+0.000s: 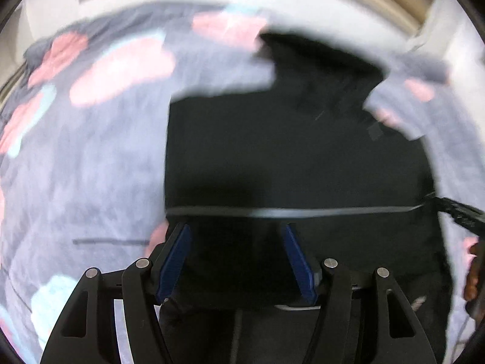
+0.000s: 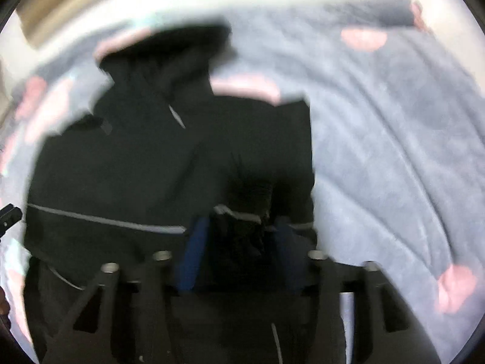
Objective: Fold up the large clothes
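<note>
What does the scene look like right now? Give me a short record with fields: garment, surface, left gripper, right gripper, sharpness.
garment: black jacket with a thin grey stripe across it, lying spread out
surface: grey blanket with pink and pale blue patches, under the jacket
left gripper: open, above the jacket near the stripe, pads clear of the cloth
right gripper: jaws apart, a bunched fold of the jacket between them; no clamp visible
sharpness: both views blurred, the right more so
</note>
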Motion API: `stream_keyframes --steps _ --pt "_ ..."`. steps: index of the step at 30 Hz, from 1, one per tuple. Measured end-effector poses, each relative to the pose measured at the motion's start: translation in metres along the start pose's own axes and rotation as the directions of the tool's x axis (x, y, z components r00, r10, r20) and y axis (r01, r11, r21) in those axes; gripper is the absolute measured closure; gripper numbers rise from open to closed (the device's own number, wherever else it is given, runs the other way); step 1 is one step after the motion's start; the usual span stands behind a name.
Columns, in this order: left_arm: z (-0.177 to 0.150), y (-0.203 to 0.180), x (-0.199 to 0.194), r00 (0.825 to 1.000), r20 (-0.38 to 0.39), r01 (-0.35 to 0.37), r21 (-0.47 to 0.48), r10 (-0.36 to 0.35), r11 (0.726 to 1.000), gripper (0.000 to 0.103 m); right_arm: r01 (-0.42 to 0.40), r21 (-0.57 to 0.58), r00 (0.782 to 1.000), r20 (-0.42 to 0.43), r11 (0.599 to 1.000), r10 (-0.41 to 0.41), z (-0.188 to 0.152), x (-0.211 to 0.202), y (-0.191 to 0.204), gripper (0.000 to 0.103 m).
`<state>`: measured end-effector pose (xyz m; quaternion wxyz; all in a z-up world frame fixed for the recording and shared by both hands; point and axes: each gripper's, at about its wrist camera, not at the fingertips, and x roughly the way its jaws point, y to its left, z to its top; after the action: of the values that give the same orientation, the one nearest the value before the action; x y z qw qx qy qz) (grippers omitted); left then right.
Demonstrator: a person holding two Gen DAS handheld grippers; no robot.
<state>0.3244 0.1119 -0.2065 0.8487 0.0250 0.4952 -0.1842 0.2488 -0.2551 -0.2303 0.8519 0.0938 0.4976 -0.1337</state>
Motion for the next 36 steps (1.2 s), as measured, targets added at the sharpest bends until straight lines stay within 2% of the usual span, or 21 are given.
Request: stream_keyframes --steps 2,5,7,8,10,11,13,19,22,28,32,36 --pt "0.008 -0.009 -0.018 0.998 0.052 0.043 0.02 -0.044 0.999 0.037 -0.025 -0.027 0.998 0.052 0.999 0.026 0.008 -0.016 0.015 0.035" --pt "0.02 -0.03 -0.014 0.997 0.05 0.046 0.071 -0.05 0.996 0.037 -0.014 -0.101 1.0 0.011 0.995 0.015 0.016 0.004 0.042 0.035" --pt "0.017 -0.034 0.009 0.999 -0.003 0.042 0.078 -0.041 0.996 0.037 0.006 -0.114 1.0 -0.025 0.993 -0.009 0.014 0.025 0.051 0.036" --pt "0.014 -0.033 0.031 0.998 -0.058 0.023 0.065 -0.02 0.998 0.038 0.031 -0.111 0.997 -0.072 0.993 -0.039 0.011 0.045 0.051 0.036" --pt "0.002 -0.031 0.063 0.99 -0.14 -0.02 0.049 0.027 0.999 0.038 0.095 -0.126 0.985 -0.13 0.987 -0.111 -0.003 0.069 0.053 0.036" --pt "-0.002 -0.027 0.074 0.987 -0.159 -0.028 0.049 0.035 0.998 0.038 0.091 -0.136 0.986 -0.126 0.986 -0.108 -0.008 0.076 0.052 0.036" --pt "-0.011 -0.031 0.088 0.983 -0.167 -0.059 0.099 0.075 0.993 0.038 0.09 -0.153 0.988 -0.107 0.984 -0.108 -0.013 0.077 0.052 0.036" --pt "-0.004 -0.035 0.099 0.978 -0.186 -0.076 0.106 0.095 0.991 0.034 0.084 -0.173 0.989 -0.108 0.981 -0.104 -0.013 0.077 0.055 0.035" --pt "-0.007 -0.038 0.093 0.981 -0.158 -0.093 0.126 0.113 0.988 0.034 0.077 -0.181 0.988 -0.115 0.981 -0.099 -0.01 0.081 0.053 0.035" --pt "-0.019 -0.031 0.06 0.989 -0.115 -0.076 0.121 0.09 0.99 0.034 0.024 -0.188 0.99 -0.132 0.982 -0.049 -0.007 0.074 0.042 0.035" --pt "-0.035 -0.019 0.024 0.992 -0.083 -0.087 0.106 0.096 0.99 0.034 0.005 -0.2 0.991 -0.131 0.98 -0.032 -0.02 0.054 0.035 0.035" --pt "-0.053 -0.005 -0.009 0.991 -0.086 -0.094 0.078 0.101 0.992 0.034 -0.024 -0.187 0.992 -0.127 0.982 0.0 -0.031 0.026 0.027 0.035"
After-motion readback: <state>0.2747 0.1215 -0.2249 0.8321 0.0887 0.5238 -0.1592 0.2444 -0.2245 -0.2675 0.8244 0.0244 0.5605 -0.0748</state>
